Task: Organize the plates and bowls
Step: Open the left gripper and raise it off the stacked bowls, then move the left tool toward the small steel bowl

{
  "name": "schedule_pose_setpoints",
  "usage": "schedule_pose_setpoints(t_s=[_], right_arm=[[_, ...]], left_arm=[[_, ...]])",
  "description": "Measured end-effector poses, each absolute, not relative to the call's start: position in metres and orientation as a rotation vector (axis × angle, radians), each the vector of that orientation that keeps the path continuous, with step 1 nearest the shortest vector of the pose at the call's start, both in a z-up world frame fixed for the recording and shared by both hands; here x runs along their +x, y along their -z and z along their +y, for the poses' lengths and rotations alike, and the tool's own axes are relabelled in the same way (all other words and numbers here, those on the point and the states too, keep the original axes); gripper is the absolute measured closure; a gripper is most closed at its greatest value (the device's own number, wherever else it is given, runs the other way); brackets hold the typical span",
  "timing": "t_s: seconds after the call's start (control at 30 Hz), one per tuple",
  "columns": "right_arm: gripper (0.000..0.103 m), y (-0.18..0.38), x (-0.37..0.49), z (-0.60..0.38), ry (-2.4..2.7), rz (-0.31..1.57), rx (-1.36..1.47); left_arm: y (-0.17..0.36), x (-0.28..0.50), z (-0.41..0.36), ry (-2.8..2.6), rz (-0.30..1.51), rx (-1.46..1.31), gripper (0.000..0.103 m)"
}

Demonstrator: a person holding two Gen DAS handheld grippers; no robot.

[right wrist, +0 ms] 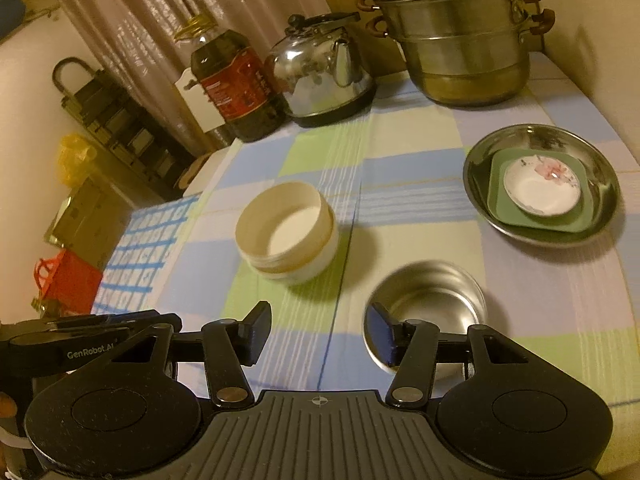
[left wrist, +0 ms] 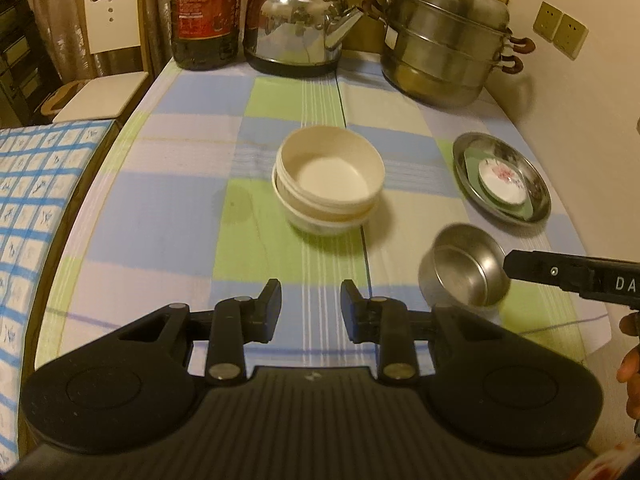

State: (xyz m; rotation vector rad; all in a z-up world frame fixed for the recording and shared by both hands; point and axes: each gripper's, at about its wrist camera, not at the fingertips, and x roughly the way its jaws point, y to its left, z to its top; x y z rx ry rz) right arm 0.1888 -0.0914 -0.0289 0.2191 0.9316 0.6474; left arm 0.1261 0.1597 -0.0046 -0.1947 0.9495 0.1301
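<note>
Two cream bowls (left wrist: pixel 330 184) sit nested at the table's middle, also in the right wrist view (right wrist: pixel 288 232). A small steel bowl (left wrist: pixel 464 266) stands on the cloth at the near right (right wrist: pixel 428 304). A steel plate (left wrist: pixel 532 196) at the right holds a green square plate (right wrist: pixel 560 220) with a small white flowered dish (right wrist: pixel 540 190) on it. My left gripper (left wrist: pixel 310 312) is open and empty, short of the cream bowls. My right gripper (right wrist: pixel 318 336) is open and empty, its right finger (right wrist: pixel 382 334) at the steel bowl's near rim; whether it touches is unclear.
At the back stand a dark oil bottle (left wrist: pixel 206 12), a steel kettle (left wrist: pixel 300 24) and a stacked steel steamer pot (left wrist: pixel 444 36). A wall runs along the right. A white chair (left wrist: pixel 108 60) and a blue checked cloth (left wrist: pixel 36 184) lie left of the table.
</note>
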Motion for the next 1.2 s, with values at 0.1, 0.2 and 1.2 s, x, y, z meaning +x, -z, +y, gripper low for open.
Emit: schedule_pose_setpoints(t_s=[0.1,0.2,1.2], right_arm=[[0.049,0.032,0.175,-0.1,-0.651,0.939,0.195],[0.048,0.037,0.163,-0.109,-0.656,0.956,0.179],[0.048,0.052,0.094,-0.19,-0.636,0.979,0.146]], left_arm=[[0.006,0.112,0.149,-0.138,0.954,-0.2,0.075],[0.007,0.099,0.138,-0.146,0.958,-0.203,0.075],[0.009,0.023,0.06,-0.172,0.953,-0.19,0.075]])
